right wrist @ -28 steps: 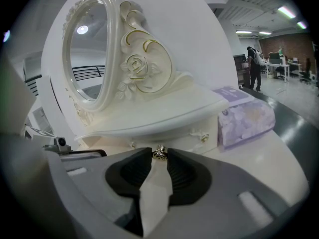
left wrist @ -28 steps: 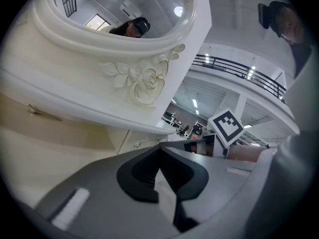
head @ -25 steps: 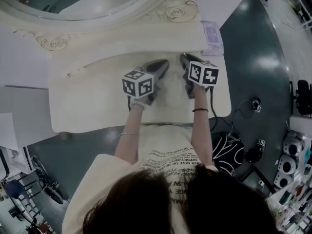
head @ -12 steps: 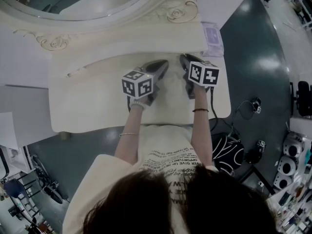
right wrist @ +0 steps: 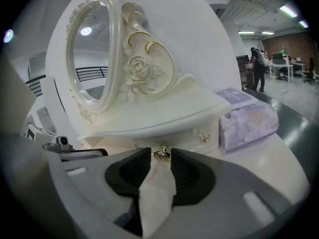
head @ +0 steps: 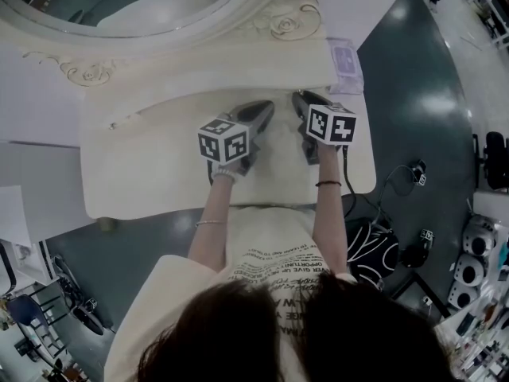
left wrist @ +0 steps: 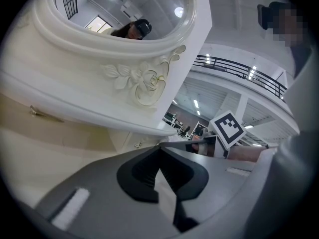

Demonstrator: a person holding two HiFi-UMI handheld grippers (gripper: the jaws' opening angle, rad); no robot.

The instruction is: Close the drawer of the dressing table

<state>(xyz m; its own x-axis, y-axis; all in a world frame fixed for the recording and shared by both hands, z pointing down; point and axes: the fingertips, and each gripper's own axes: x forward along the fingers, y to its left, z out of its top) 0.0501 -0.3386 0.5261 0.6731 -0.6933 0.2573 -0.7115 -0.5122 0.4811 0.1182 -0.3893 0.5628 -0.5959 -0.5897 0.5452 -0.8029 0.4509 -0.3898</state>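
Dressing table, seen from above. The right tool [head: 301, 99] has its jaws narrowly apart, the gold knob [right wrist: 161, 153] of the drawer [right wrist: 185, 136] between their tips. The left tool [left wrist: 159, 147], tips together and empty, lies on the tabletop [head: 143, 165] beside it.

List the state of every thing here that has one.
Left hand-held gripper: shut, empty.
Right hand-held gripper: jaws apart, either side of the knob; grip unclear.
Drawer: looks pushed in under the shelf.
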